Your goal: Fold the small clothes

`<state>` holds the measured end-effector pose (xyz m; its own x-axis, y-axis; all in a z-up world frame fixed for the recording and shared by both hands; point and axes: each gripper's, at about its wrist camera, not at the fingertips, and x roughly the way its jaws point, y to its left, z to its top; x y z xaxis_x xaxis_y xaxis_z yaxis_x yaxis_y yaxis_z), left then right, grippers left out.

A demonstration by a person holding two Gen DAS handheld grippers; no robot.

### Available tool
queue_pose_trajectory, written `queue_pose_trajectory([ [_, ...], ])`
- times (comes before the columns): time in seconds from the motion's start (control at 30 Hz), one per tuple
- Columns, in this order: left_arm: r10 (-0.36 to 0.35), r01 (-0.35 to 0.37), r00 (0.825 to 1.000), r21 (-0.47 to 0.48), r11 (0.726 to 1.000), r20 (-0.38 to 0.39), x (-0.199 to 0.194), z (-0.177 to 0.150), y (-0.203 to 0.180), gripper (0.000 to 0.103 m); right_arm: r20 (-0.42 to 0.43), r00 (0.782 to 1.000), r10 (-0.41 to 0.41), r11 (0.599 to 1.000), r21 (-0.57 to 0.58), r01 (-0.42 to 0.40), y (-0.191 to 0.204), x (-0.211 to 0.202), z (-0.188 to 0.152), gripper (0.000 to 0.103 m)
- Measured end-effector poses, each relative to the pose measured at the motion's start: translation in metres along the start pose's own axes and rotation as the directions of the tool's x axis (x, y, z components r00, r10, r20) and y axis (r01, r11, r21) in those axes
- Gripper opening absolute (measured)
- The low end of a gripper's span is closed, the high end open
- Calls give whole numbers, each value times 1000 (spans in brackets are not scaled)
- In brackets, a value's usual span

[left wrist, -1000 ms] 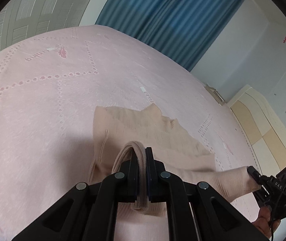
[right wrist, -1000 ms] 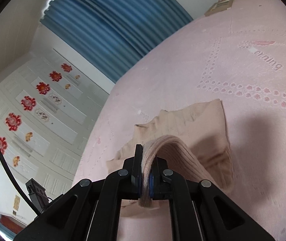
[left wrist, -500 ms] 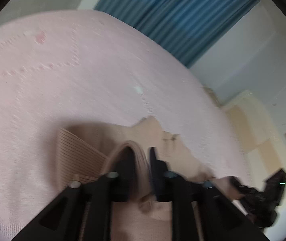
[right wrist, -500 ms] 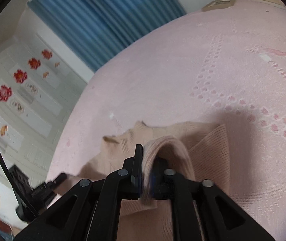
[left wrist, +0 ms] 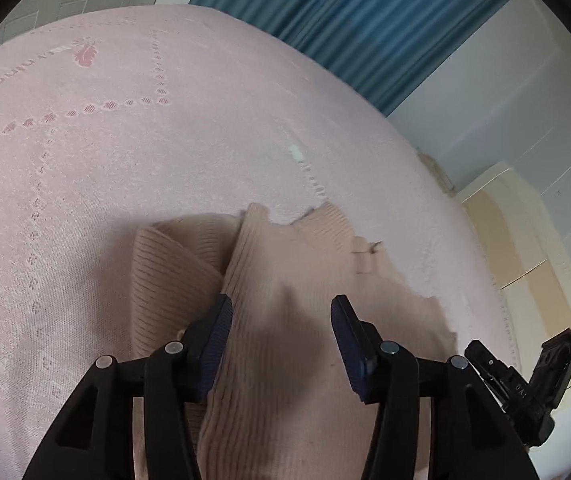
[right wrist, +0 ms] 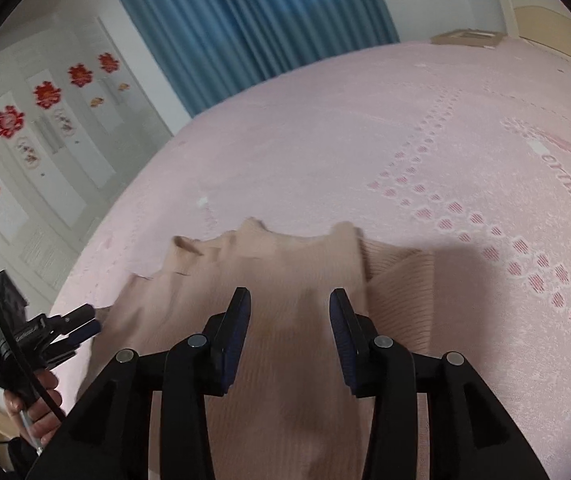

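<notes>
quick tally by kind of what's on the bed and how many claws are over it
beige ribbed knit garment: 1
claws, both open: 2, left claw and right claw
pink bedspread: 1
total: 4

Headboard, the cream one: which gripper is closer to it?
Right. The right gripper is on the headboard side of the beige sweater; the left gripper is over its far side.
</notes>
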<state>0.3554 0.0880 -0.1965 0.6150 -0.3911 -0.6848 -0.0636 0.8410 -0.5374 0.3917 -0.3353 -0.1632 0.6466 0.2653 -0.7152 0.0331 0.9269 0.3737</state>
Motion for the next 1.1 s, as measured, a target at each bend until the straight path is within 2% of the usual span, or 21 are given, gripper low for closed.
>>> queue_pose_trajectory([
  [0.2, 19, -19, 1000, -12, 1000, -17, 9, -1, 3, 49, -62, 990, -124, 992, -14, 123, -11, 19, -4, 41],
  [0.37, 43, -42, 999, 11, 999, -12, 12, -2, 0, 49, -77, 988, -134, 991, -14, 134, -14, 21, -6, 39],
  [0.4, 47, -47, 999, 16, 999, -11, 13, -3, -1, 49, -75, 988, -137, 991, -24, 135, -12, 20, -7, 36],
  [0.47, 55, -55, 998, 28, 998, -7, 16, -4, -3, 47, -75, 987, -140, 989, -51, 137, -8, 21, -9, 11],
  [0.53, 57, -57, 998, 35, 998, -6, 17, -4, -4, 46, -54, 986, -157, 985, -74, 153, -3, 20, -11, 8],
  [0.57, 63, -63, 998, 36, 997, -2, 16, -4, -4, 38, -39, 987, -156, 985, -81, 152, 0, 17, -11, 8],
  [0.6, 73, -73, 997, 32, 997, 2, 16, -5, -3, 25, -25, 989, -143, 986, -94, 140, 2, 15, -11, 8],
  [0.7, 98, -98, 995, 5, 995, 6, 18, -2, 5, 12, -15, 992, -128, 987, -99, 126, 5, 11, -11, 8],
  [0.87, 91, -91, 996, -27, 996, 4, 16, -2, 15, 13, -54, 984, -171, 980, -111, 164, 1, 22, -13, 10],
  [1.03, 108, -108, 994, 9, 994, 28, 11, -2, 9, 14, -68, 985, -160, 985, -83, 154, -3, 23, -11, 13],
  [1.1, 116, -117, 992, 29, 993, 47, 8, -3, 5, 19, -72, 984, -165, 983, -88, 159, -3, 23, -12, 13],
])
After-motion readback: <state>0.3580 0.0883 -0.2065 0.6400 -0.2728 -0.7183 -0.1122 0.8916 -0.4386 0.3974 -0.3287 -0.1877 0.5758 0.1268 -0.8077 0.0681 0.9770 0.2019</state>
